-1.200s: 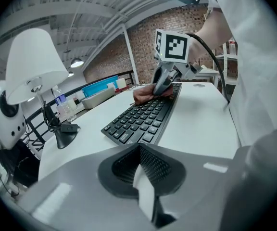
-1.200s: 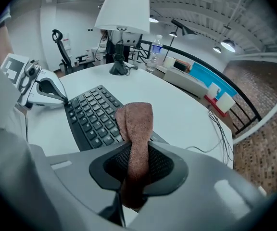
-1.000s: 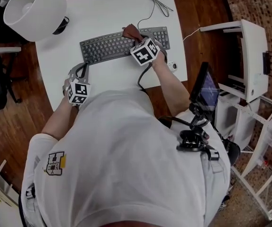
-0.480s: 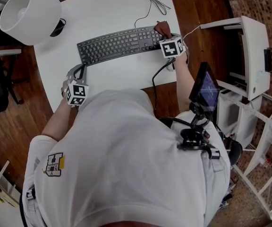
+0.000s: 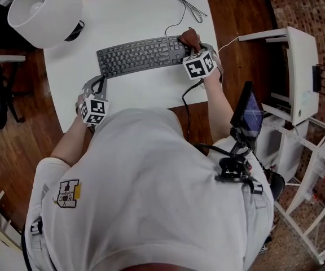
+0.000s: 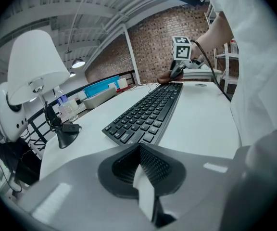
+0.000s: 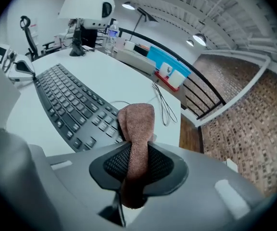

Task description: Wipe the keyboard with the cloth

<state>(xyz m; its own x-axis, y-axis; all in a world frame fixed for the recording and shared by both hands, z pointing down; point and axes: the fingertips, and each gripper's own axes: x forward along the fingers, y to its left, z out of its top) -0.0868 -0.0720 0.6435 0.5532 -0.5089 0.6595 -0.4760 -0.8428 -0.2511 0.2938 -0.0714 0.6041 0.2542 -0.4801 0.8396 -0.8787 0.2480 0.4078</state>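
Note:
A black keyboard (image 5: 134, 56) lies across the white table (image 5: 134, 16). My right gripper (image 5: 192, 45) is at the keyboard's right end, shut on a brown cloth (image 5: 188, 36). In the right gripper view the cloth (image 7: 136, 124) runs between the pads and hangs over the end keys of the keyboard (image 7: 66, 105). My left gripper (image 5: 93, 85) rests at the table's near left edge, short of the keyboard's left end. In the left gripper view its jaws (image 6: 141, 160) are shut and empty. The keyboard (image 6: 148, 110) stretches away from them to the right gripper (image 6: 178, 69).
A white lamp (image 5: 44, 13) stands at the table's far left with its black base beside it. A thin black cable (image 5: 185, 1) lies at the far right. A white shelf unit (image 5: 298, 72) and a small screen on a stand (image 5: 247, 109) stand right of the table.
The right gripper carried the cloth from the middle of the keyboard to its right end. The left gripper stayed where it was.

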